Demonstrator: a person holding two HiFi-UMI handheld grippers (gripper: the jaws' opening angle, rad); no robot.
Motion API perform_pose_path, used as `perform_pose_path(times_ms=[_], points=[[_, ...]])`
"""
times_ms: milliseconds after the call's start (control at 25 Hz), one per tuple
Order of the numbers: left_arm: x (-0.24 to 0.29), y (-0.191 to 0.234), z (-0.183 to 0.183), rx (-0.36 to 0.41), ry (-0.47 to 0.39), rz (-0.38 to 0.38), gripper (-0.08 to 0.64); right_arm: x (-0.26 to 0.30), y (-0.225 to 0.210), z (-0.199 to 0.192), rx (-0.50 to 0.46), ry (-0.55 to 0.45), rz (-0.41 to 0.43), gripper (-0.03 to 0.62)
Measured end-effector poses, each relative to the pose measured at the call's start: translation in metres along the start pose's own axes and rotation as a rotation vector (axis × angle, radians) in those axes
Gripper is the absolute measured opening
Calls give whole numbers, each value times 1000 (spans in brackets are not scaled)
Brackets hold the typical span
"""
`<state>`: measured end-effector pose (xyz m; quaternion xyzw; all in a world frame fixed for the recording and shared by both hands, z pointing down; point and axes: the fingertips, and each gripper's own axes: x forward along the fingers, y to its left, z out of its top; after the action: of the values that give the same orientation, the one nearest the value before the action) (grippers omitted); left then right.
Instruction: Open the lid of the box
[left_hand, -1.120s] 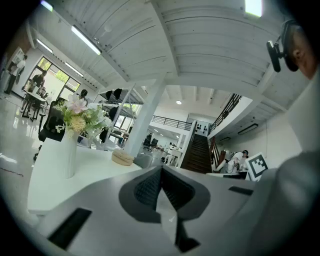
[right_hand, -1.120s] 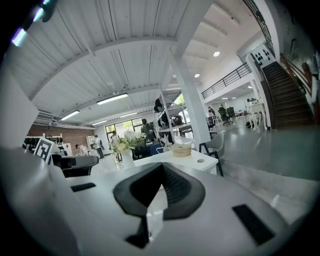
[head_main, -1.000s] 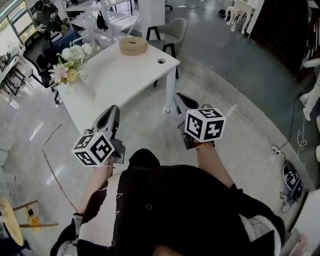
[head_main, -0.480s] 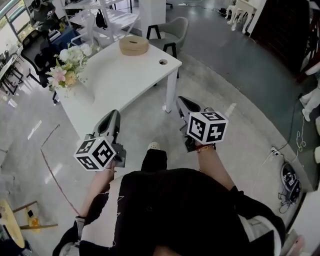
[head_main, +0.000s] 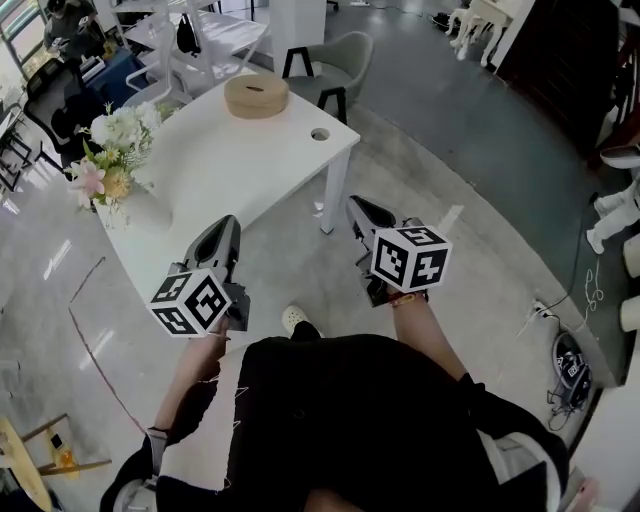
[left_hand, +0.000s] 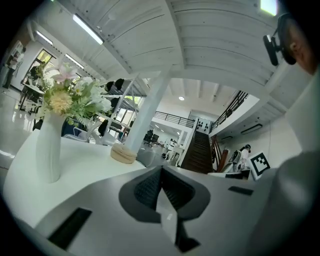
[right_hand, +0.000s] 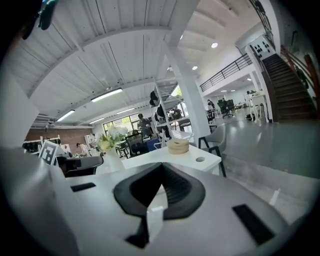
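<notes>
The approach is judged to be the step in hand, since nothing on the surface (head_main: 235, 165) has been reached yet. The box (head_main: 256, 103), round and of pale wood, is seen at the far end of the white surface, near its far edge, with its lid (head_main: 257, 86) seated on it. A vase (head_main: 112, 165) of flowers stands well apart from the box, at the left side of the surface. The left gripper (head_main: 224, 228) is held out over the near end of the surface, and the right gripper (head_main: 360, 210) is held out over the floor to the right of it. In each gripper view the jaws are shown shut tight, pad against pad, with nothing between them. The box is seen far beyond the jaw tips in both gripper views, so a good deal of ground is thought to remain. The next move is judged to call for both grippers to be carried to the far end. One gripper would need to be opened wide enough for the lid's rim. The other may be wanted against the box wall, so that the base is kept down while the lid is lifted.
</notes>
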<state>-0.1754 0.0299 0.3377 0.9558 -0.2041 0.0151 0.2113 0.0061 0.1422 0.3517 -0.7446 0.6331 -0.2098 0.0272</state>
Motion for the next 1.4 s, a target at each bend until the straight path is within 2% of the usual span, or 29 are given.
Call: perform_pose_path(times_ms=[680, 1080, 1280, 1400], points=[[142, 45, 61, 2, -43, -37, 11, 127, -52, 72, -41, 15, 31, 5], [159, 68, 63, 9, -46, -19, 11, 164, -54, 73, -46, 27, 68, 5], [156, 71, 62, 72, -48, 1, 11, 177, -46, 78, -62, 24, 102, 5], [154, 76, 57, 50, -46, 9, 11, 188, -40, 76, -56, 38, 125, 5]])
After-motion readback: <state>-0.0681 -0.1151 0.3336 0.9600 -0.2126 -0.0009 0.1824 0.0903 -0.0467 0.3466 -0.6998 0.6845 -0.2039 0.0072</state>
